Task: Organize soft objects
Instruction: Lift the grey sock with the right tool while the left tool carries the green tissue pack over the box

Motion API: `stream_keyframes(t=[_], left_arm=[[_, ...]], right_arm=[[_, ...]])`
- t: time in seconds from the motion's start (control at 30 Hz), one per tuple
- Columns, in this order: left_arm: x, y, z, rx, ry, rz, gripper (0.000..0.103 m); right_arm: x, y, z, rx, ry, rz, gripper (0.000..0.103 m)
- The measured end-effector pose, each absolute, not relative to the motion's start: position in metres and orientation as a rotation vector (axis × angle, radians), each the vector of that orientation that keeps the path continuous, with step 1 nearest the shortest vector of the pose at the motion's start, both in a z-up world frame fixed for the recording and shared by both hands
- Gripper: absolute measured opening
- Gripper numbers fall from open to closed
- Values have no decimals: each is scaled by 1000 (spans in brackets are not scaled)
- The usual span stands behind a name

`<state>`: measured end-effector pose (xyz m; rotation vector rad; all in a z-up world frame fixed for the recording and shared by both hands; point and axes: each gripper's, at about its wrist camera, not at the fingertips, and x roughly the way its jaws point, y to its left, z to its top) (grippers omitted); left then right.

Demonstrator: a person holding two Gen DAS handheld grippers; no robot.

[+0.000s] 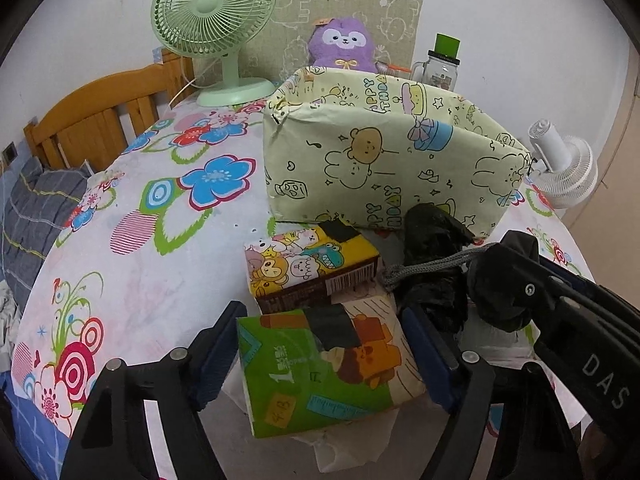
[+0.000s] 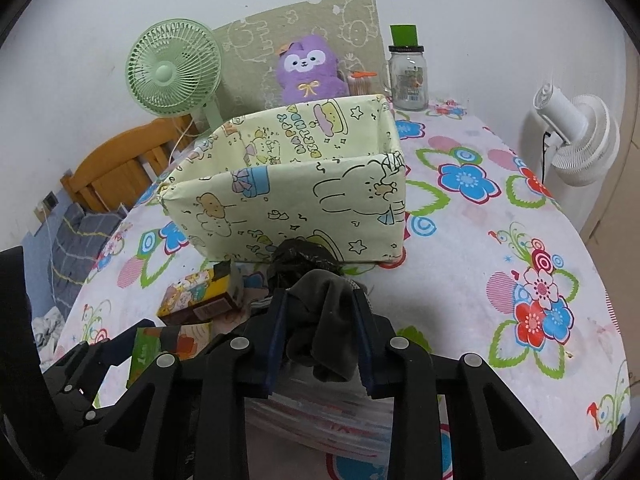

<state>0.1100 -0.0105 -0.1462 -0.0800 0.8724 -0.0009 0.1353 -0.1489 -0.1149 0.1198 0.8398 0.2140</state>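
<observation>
2 soft packs lie nearest to me. The green tissue pack [image 1: 328, 364] sits between the fingers of my left gripper [image 1: 320, 344]; the jaws stand wide around it, and I cannot tell if the pads touch it. My right gripper [image 2: 320, 336] is closed narrow on a dark cloth [image 2: 328, 320], which hangs over a striped stack below.

Just behind is the yellow cartoon pack [image 1: 312, 264], and beside it a black crumpled bag [image 1: 432, 248] with a grey cord. I judge the task is at the beginning: the paper-covered box [image 2: 320, 192] looks empty as far as I can see inside, so all soft things still wait on the flowered tablecloth [image 2: 480, 240].

Further back stand a green fan [image 2: 174, 68], a purple plush toy [image 2: 308, 68], a glass jar [image 2: 408, 72] and a white fan [image 2: 576, 132]. The box's near wall is high, so I must lift over it.
</observation>
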Motion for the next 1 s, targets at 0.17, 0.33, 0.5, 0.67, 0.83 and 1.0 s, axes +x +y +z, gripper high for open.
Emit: stream_keyframes(t=[0.17,0.33,0.5,0.67,0.83,1.0], left_arm=[[106,-9,-142,-85,859,-4,74],[101,-9,-131,-87,829,-11,73],[97,-10,-116,-84,796,-15,72],[92,-11,-96,-80,747,-16,72],[88,-13,-82,-73,716,-23,72],[83,-16,-67,-62,679,-26,72]], right_arm=[[131,-145,-109,113,825,223,33],[125,-141,-102,105,807,233,33],[120,-141,-90,102,783,237,33],[115,-141,-72,98,737,240,33],[109,-144,-55,89,698,236,33],[103,-147,-40,89,661,232,33]])
